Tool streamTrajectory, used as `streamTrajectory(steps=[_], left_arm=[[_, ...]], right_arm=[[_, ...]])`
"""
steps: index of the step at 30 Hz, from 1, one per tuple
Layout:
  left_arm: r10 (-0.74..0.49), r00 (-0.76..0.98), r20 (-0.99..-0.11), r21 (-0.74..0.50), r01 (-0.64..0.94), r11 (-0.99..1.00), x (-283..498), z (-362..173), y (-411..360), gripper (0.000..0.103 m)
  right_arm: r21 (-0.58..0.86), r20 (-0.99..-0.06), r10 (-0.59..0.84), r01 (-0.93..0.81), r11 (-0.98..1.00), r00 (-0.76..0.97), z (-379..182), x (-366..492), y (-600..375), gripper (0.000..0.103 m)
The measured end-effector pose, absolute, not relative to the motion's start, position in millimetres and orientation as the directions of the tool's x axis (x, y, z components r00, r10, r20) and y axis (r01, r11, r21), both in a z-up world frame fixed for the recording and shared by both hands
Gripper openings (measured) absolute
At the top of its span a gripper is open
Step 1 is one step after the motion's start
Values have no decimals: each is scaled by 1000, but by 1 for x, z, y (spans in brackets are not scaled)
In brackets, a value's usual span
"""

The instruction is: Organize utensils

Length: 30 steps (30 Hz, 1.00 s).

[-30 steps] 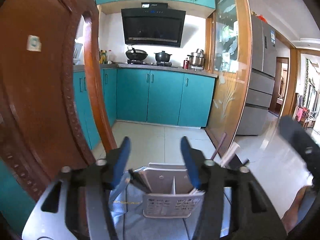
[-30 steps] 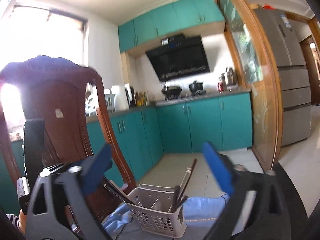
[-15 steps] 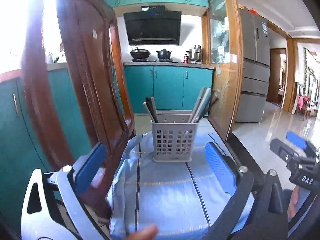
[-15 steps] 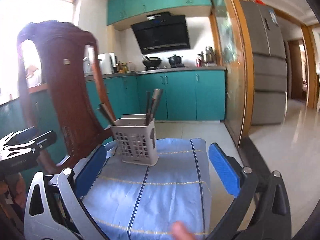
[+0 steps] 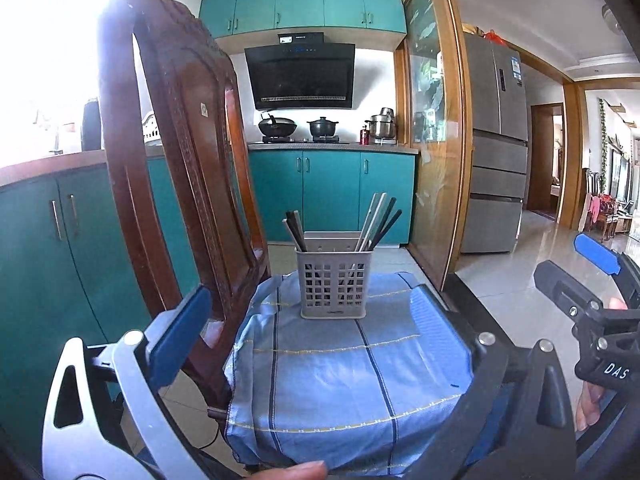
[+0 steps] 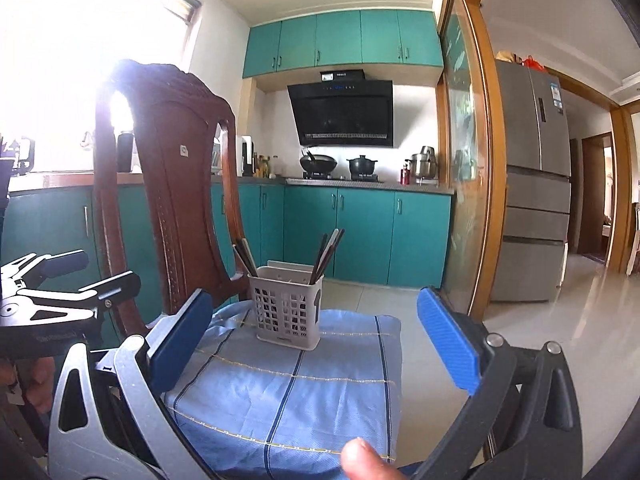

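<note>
1. Grey plastic utensil caddy (image 5: pixel 335 283) is parked at the far end of a blue checked cloth (image 5: pixel 344 380), chopsticks (image 5: pixel 378 222) stuck upright in it.
2. Left gripper (image 5: pixel 308 332) is spread wide, nothing held.
3. Right gripper (image 6: pixel 316 344) is gaping too, nothing gripped.
4. A wooden chair (image 5: pixel 188 168) is seen left.

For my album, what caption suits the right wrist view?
Open right gripper facing a grey plastic utensil basket of chopsticks on blue checked cloth.
</note>
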<state>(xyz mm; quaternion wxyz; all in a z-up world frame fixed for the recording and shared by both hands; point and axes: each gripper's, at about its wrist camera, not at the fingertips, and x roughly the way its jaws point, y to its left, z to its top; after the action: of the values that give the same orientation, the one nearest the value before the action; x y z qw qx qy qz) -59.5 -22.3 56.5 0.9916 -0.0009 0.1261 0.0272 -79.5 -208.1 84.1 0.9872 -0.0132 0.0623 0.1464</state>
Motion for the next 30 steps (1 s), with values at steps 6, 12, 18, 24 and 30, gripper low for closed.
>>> streamTrajectory(steps=[6, 12, 18, 24, 30], left_arm=[[55, 969, -239, 16, -53, 998, -73, 57, -29, 99], [45, 970, -240, 9, -44, 999, -74, 60, -31, 99], [34, 970, -241, 13, -32, 999, -74, 59, -36, 99], [32, 971, -236, 16, -29, 999, -76, 58, -37, 99], [29, 971, -238, 13, -27, 1000, -80, 59, -37, 99]], right_arm=[[-4, -114, 285, -288, 958, 952, 87, -90, -211, 100], [10, -105, 279, -279, 960, 955, 90, -99, -219, 100], [24, -102, 275, -274, 961, 956, 89, -104, -225, 100], [13, -95, 272, -272, 962, 958, 89, -108, -223, 100], [14, -96, 271, -271, 962, 958, 89, -110, -222, 100]])
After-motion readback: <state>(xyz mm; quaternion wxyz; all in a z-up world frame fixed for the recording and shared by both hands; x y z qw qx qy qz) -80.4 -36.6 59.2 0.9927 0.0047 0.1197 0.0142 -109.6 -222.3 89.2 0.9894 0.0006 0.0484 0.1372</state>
